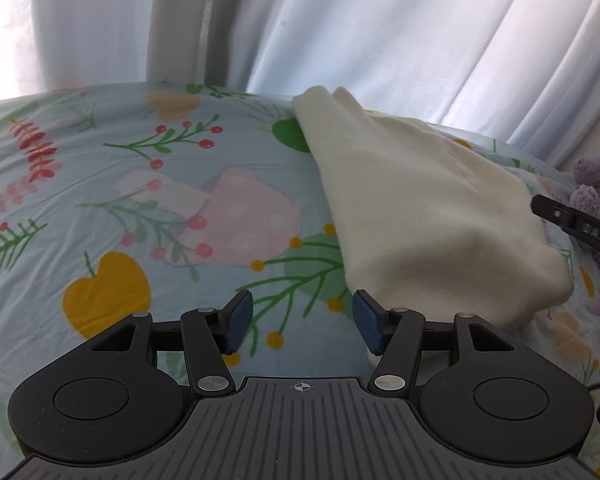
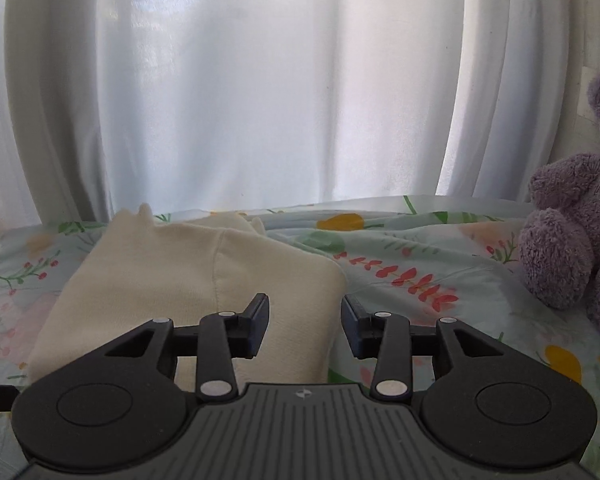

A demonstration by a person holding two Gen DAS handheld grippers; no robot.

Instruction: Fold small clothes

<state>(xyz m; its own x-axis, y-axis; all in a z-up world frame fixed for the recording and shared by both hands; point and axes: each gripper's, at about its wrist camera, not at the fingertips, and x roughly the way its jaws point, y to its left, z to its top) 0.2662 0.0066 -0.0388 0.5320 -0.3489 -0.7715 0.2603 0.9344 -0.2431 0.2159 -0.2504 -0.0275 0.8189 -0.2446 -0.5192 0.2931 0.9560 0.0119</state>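
A cream knitted garment (image 1: 428, 216) lies folded on the flowered bedsheet (image 1: 140, 184), at the right in the left wrist view. My left gripper (image 1: 302, 322) hovers open over the sheet, its right pad just beside the garment's near left edge, nothing between the pads. In the right wrist view the same garment (image 2: 188, 280) lies ahead and to the left. My right gripper (image 2: 305, 326) stands open above the garment's near right corner, its pads apart and not pressing on the cloth. One finger of the right gripper (image 1: 572, 222) pokes in at the right edge of the left wrist view.
A purple plush bear (image 2: 572, 232) sits on the bed at the right. White curtains (image 2: 260, 100) hang behind the far edge of the bed. The flowered sheet (image 2: 440, 264) stretches between the garment and the bear.
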